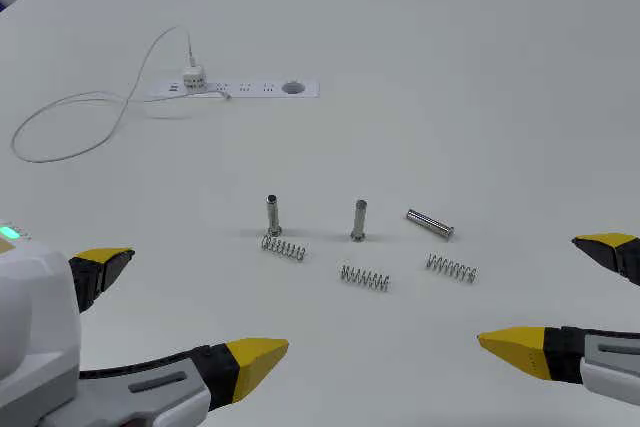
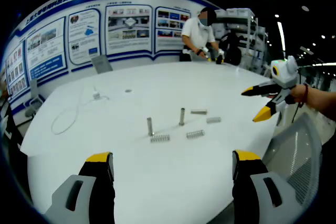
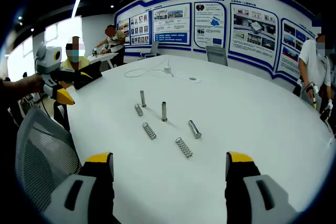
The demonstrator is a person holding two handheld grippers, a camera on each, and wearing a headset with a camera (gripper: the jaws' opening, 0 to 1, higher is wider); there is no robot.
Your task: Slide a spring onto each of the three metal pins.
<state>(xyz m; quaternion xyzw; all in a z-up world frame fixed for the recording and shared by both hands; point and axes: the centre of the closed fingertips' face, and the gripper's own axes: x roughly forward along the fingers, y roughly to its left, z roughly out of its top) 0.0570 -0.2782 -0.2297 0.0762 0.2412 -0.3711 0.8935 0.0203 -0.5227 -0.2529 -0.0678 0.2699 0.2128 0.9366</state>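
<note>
Lying beyond left claw (image 2: 173, 157): three springs (image 2: 195, 134)

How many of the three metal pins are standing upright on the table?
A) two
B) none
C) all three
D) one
A: the left pin and the middle pin stand on end, while the right pin lies on its side.

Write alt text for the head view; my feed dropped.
Three silver metal pins sit in a row on the white table, two upright, the rightmost on its side, a loose coil spring lying before each. The left gripper and right gripper hover nearby, yellow-tipped jaws open and empty.
</note>
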